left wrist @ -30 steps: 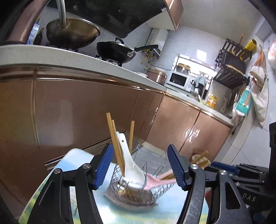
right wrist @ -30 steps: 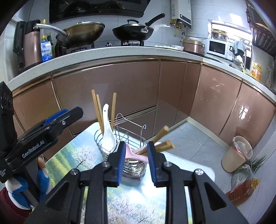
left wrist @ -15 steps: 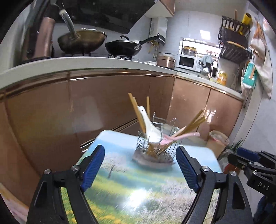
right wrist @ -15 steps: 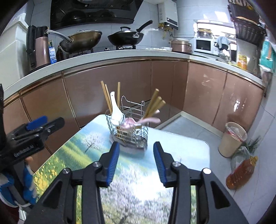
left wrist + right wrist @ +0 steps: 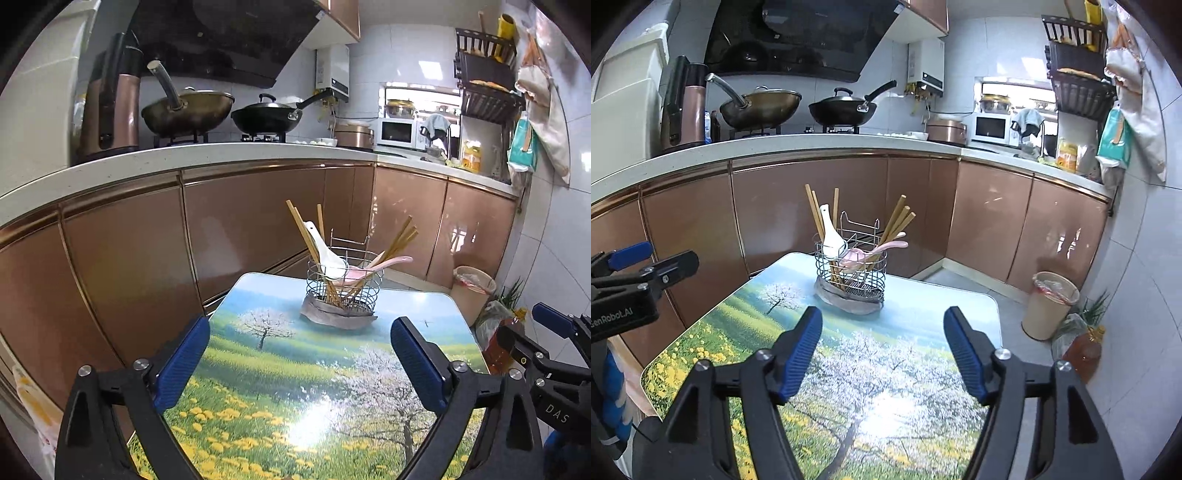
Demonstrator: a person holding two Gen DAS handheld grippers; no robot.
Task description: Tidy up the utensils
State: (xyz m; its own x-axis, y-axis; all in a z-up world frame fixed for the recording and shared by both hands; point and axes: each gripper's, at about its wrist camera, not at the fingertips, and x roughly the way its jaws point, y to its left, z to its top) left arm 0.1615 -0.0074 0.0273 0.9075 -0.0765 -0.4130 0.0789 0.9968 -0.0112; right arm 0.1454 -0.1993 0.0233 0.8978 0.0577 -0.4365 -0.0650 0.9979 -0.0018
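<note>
Utensils are all sitting in the wire caddy (image 5: 343, 288) at the far end of the tabletop (image 5: 280, 369), well out ahead of both hand-held grippers and not touching either one. Left hand-held gripper (image 5: 297, 363) is spread wide with nothing but the flowery tabletop print between its blue pads; its jaws have just been opening. Right hand-held gripper (image 5: 884, 354) is also open and empty, jaws just been opening too, a bit narrower than the left.

Caddy stands upright on a grey cloth (image 5: 846, 297). Inside: wooden chopsticks (image 5: 814, 214) leaning left, another bunch of chopsticks (image 5: 899, 221) leaning right, a white spoon (image 5: 831, 236) standing handle-up, and a pink spoon (image 5: 871, 251) lying tilted across with its handle poking over the right rim. Can't tell which compartment each is in.
</note>
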